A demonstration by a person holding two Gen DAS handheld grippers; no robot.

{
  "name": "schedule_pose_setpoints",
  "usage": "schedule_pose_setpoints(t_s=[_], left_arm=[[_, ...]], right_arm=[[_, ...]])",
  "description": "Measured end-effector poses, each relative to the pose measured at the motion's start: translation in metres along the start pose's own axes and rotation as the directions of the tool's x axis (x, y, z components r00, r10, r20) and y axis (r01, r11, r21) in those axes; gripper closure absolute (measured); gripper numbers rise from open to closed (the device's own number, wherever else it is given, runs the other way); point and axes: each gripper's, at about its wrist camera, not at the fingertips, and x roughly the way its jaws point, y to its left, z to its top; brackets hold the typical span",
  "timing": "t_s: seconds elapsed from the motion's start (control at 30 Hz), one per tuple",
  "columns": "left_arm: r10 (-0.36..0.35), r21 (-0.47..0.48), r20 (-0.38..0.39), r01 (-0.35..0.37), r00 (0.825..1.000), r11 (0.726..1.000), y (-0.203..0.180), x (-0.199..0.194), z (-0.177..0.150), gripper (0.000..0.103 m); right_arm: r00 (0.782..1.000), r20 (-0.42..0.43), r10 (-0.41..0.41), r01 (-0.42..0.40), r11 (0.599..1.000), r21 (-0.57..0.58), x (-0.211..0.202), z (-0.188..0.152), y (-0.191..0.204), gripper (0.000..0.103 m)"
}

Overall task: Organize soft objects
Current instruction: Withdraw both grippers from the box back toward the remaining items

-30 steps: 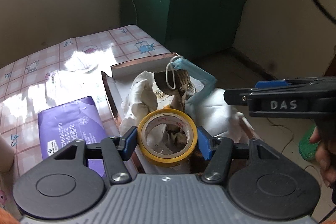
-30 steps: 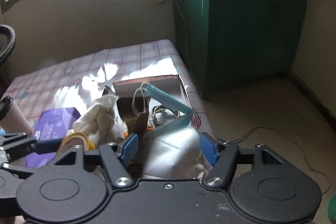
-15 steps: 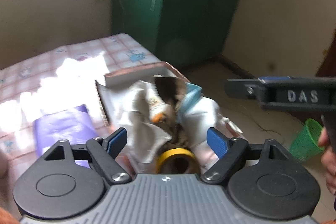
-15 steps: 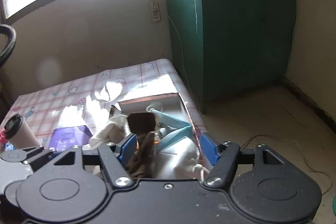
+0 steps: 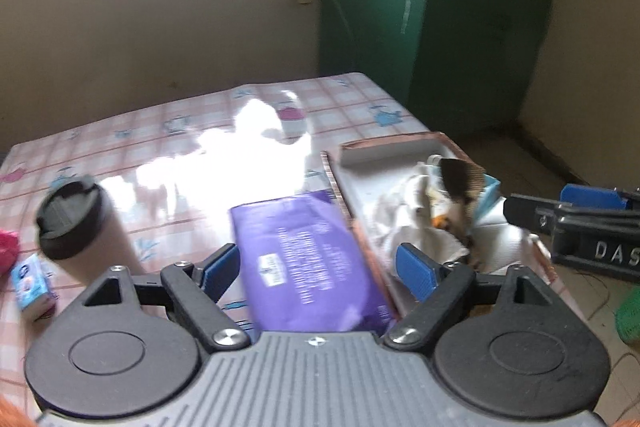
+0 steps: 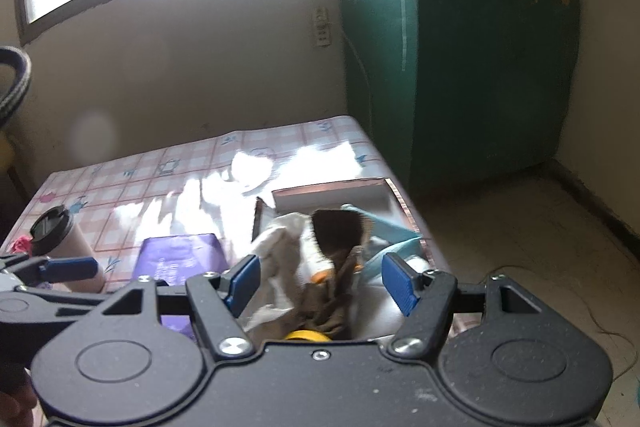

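A cardboard box (image 5: 384,147) on the checked tablecloth holds a white cloth (image 5: 404,223), a brown strap (image 6: 336,227), a light blue face mask (image 6: 384,227) and a yellow tape roll (image 6: 304,335). My left gripper (image 5: 318,265) hovers over a purple tissue pack (image 5: 304,259) left of the box. Its jaws are opening, and no pad touches the pack. My right gripper (image 6: 320,277) stands open above the near end of the box with nothing gripped. It also shows at the right edge of the left wrist view as the right gripper (image 5: 576,227).
A paper cup with a black lid (image 5: 76,227), a small tissue packet (image 5: 32,287) and something pink (image 5: 8,247) stand at the table's left. A green cabinet (image 6: 460,67) fills the far corner. Bare floor and a green basket (image 5: 630,311) lie right of the table.
My left gripper let go of the yellow tape roll into the box, opened wide and swung left over the purple pack. The right gripper drew back and rose, still open.
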Motion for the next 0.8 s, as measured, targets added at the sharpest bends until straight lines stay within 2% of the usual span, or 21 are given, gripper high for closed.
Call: schedule_pose_setpoints(t_s=[0.37, 0.8], left_arm=[[0.068, -0.077, 0.022, -0.066, 0.997, 0.995, 0.046, -0.021, -0.003, 0.014], [0.15, -0.15, 0.014, -0.146, 0.989, 0.978, 0.109, -0.044, -0.014, 0.014]], right_arm=[[0.997, -0.018, 0.079, -0.08, 0.996, -0.05, 0.008, 0.001, 0.059, 0.024], [0.985, -0.043, 0.168, -0.172, 0.979, -0.112, 0.019, 0.003, 0.13, 0.024]])
